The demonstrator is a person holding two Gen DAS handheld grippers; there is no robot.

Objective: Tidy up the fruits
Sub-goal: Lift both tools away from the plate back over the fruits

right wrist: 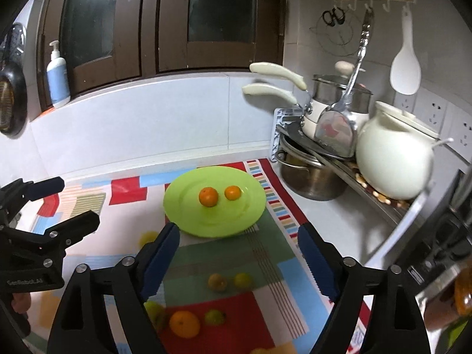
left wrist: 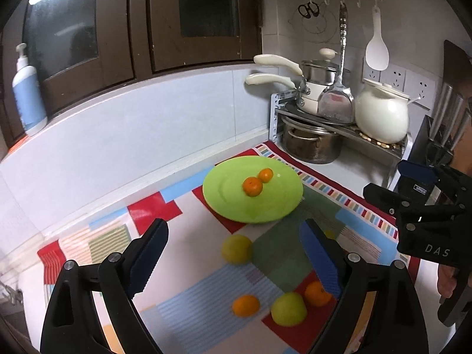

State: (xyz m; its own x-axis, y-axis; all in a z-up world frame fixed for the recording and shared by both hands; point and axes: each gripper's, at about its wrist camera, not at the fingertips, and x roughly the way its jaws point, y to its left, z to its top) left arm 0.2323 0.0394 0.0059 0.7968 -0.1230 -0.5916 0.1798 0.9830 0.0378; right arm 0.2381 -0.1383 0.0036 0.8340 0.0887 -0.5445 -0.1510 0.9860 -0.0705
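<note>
Both tongs, left and right, gape empty above the mat; the plate sits near the pot rack.

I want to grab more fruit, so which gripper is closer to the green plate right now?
Neither clearly. The left gripper and the right gripper both hang open and empty, short of the plate, over the loose fruit on the mat, about equally far.
</note>
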